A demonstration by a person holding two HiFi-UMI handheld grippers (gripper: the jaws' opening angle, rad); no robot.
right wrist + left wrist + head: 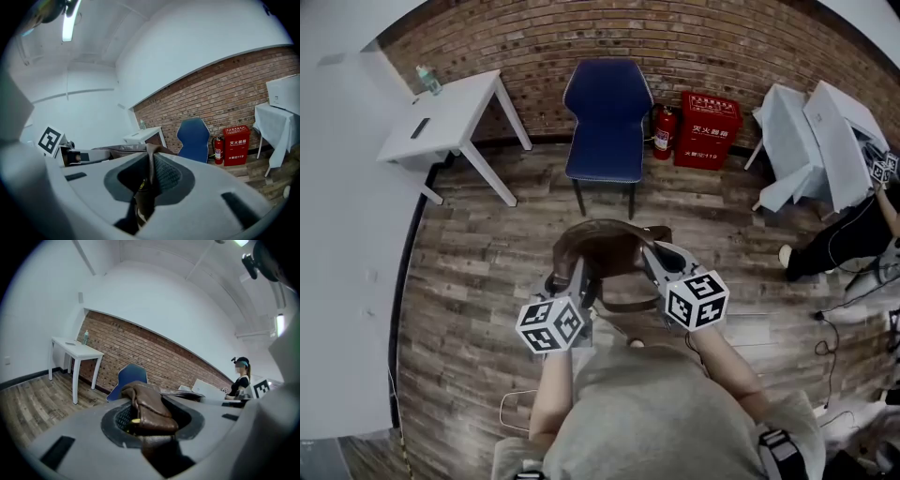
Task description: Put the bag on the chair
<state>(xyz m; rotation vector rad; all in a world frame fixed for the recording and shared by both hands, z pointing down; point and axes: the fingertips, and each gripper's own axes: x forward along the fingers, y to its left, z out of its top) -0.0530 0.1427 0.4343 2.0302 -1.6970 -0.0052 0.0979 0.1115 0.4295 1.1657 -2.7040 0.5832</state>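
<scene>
A brown leather bag [605, 251] hangs in the air between my two grippers, above the wooden floor. My left gripper [577, 277] is shut on its left edge; in the left gripper view a thick fold of the bag [149, 409] fills the jaws. My right gripper [652, 265] is shut on the bag's right edge, where a thin brown flap of the bag [149, 180] is pinched between the pads. The blue chair [606, 122] stands ahead against the brick wall, its seat bare. The chair [127, 380] shows just beyond the bag in the left gripper view, and the chair [193, 139] shows again in the right gripper view.
A white table [445, 117] with a bottle stands left of the chair. A red fire extinguisher [663, 131] and red box [707, 128] sit right of it. White covered tables [816, 141] and a person [853, 234] are at the far right. Cables lie on the floor.
</scene>
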